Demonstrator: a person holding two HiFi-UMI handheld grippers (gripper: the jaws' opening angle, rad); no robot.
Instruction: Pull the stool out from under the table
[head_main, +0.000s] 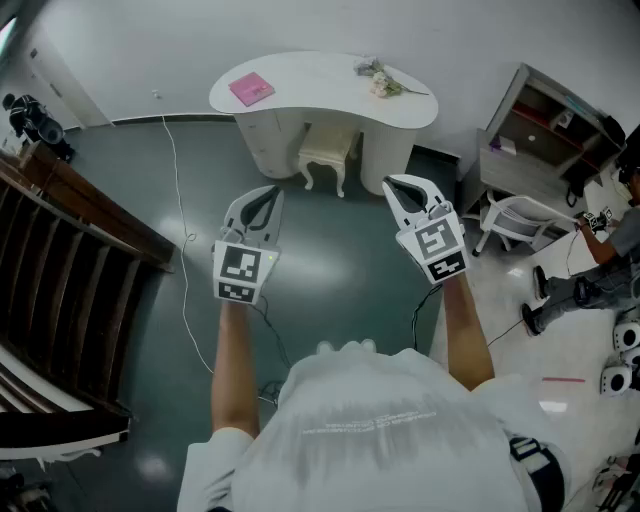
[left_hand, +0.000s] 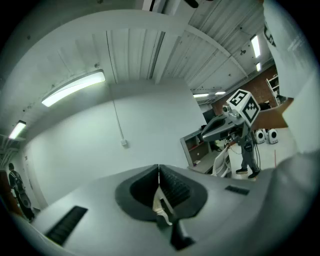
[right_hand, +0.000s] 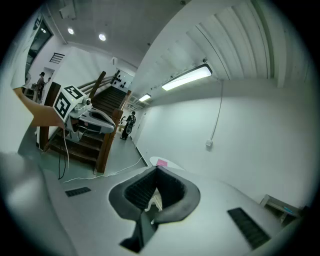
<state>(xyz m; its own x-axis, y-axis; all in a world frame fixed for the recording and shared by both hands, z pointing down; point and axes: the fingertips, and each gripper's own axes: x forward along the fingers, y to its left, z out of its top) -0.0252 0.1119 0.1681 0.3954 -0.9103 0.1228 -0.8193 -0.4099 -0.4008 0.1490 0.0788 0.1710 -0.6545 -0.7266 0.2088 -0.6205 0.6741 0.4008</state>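
Head view: stool (head_main: 327, 158) is small and white, with a pale square seat and curved legs. It sits in the knee gap of the white kidney-shaped worktop (head_main: 320, 70), between the two pedestals, seat partly under the top and front legs at the front edge. Pink pad (head_main: 250, 89) and flowers (head_main: 380, 80) lie on the top. Left tongs (head_main: 268, 192) and right tongs (head_main: 398, 185) are held up in the air, near side of the stool, touching nothing. Both gripper views show each pair pressed together, nothing pinched. Dark floor (head_main: 330, 260) between person and stool is open. White cable (head_main: 180, 210) runs down the left, wooden stairs (head_main: 70, 270) far left. White chair (head_main: 520, 218) and shelf unit (head_main: 545, 135) stand right, well apart from the stool
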